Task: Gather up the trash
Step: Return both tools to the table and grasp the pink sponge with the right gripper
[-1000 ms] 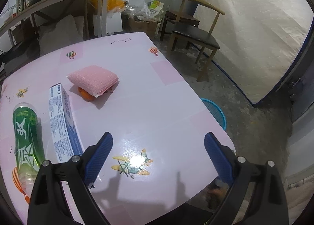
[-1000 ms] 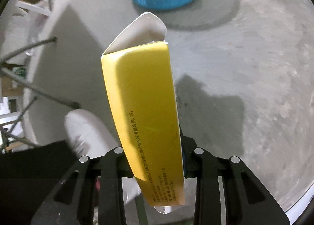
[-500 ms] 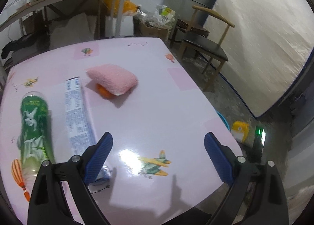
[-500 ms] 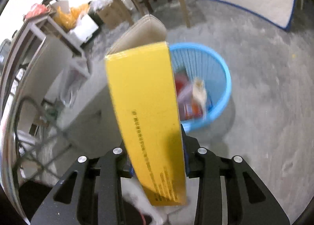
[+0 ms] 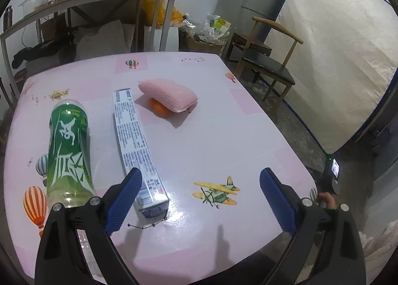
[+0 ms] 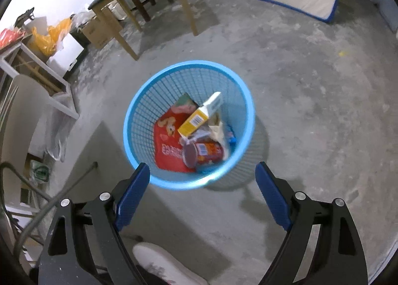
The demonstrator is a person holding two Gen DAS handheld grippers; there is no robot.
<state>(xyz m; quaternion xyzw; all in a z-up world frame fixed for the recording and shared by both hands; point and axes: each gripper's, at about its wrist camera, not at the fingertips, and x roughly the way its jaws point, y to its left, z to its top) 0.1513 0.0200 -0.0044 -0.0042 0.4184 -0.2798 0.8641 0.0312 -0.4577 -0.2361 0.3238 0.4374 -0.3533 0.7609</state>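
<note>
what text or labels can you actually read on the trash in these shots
Green bottle: large white stylised characters, not legible to me.
Long white and blue box: dense small print, too small to read.
Red bag in the blue basket: white letters, blurred.
Yellow box: barcode only.
Red can: label blurred.

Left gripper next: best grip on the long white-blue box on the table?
Take the long white-blue box across its narrow width near the close end, coming down from above. It lies flat, lengthwise toward the left gripper, whose open fingers already flank that end.
</note>
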